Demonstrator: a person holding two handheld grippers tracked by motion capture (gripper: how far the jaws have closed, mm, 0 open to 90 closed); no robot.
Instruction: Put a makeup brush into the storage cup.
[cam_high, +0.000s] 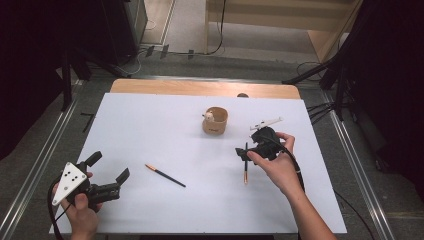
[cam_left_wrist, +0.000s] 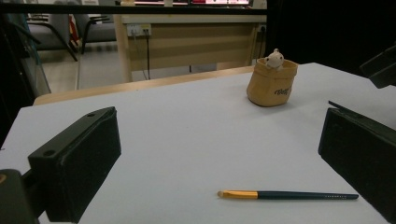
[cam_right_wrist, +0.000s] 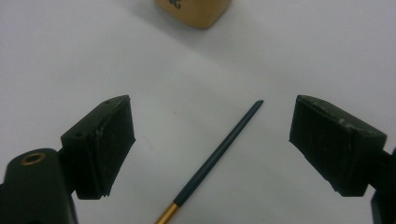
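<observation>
- The brush I'm after lies flat on the white table, near the tan pouch, toward me.
- My right gripper hovers over that brush, jaws apart, handle between them, untouched.
- A second brush lies well left of the pouch.
- My left gripper sits beside it, jaws wide, holding nothing.

Right gripper view: pouch at 12 o'clock, cut by the top edge, base alone visible, lettering unreadable. Brush runs off the bottom edge at 6 o'clock; bristles out of frame. High view: right gripper largely covered by the hand; jaw tips hard to make out. Left gripper view: small figure in the pouch, lower part hidden by the rim; logo too small to read.
</observation>
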